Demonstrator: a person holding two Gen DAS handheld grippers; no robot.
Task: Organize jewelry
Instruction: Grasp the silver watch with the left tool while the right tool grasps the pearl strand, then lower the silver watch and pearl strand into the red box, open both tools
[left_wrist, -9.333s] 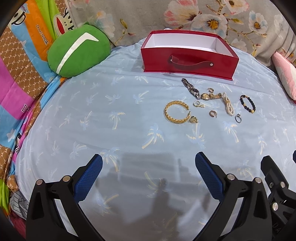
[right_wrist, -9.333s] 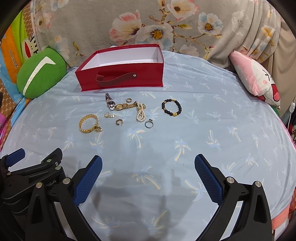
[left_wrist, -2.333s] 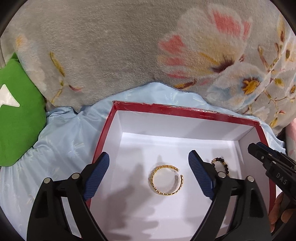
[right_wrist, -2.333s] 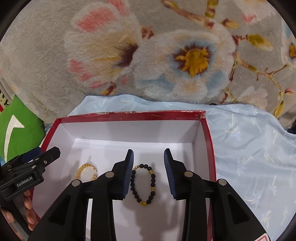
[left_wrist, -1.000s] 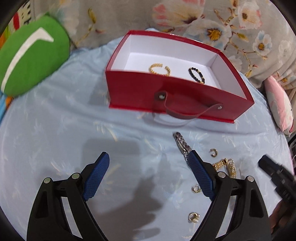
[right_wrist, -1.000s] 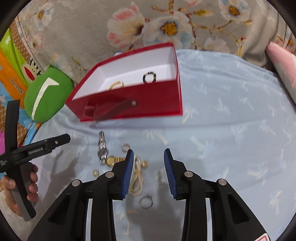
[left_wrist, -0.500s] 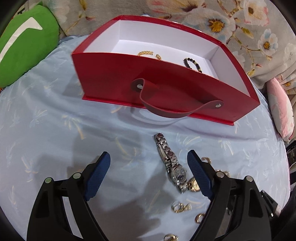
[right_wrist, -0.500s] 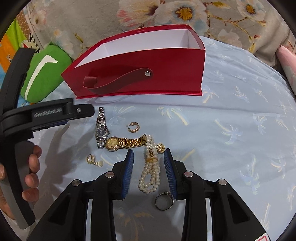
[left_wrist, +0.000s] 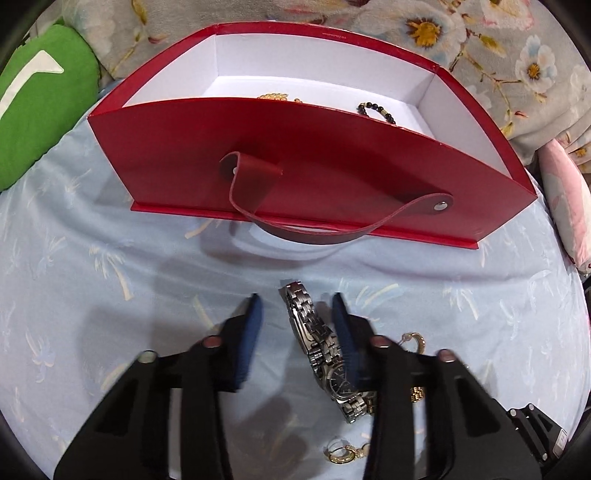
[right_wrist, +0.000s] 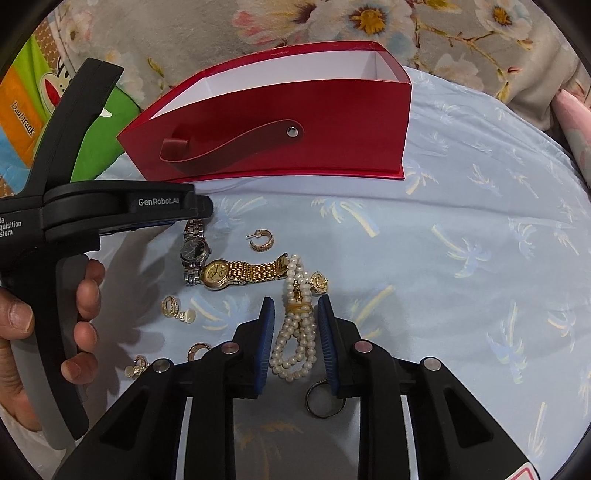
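Observation:
A red box (left_wrist: 332, 155) stands at the back with a gold bangle (left_wrist: 275, 97) and a black bead bracelet (left_wrist: 376, 110) inside. My left gripper (left_wrist: 295, 325) is open, its blue pads on either side of a silver watch (left_wrist: 317, 343) on the blue sheet; the right pad is close to the band. My right gripper (right_wrist: 293, 328) is narrowly open around a pearl bracelet (right_wrist: 295, 332), which lies between the pads. A gold watch (right_wrist: 243, 273) lies just beyond the pearls, next to the silver watch (right_wrist: 194, 251).
Small earrings and rings lie loose on the sheet: a hoop (right_wrist: 262, 240), a pearl stud pair (right_wrist: 175, 308), a dark ring (right_wrist: 325, 400), a gold charm (right_wrist: 319, 282). A green cushion (left_wrist: 33, 122) is at the left. A floral blanket (left_wrist: 480, 44) lies behind the box.
Both grippers have come down to the sheet in front of the box. The left jaws have narrowed around the silver watch. The right jaws now straddle the pearl bracelet.

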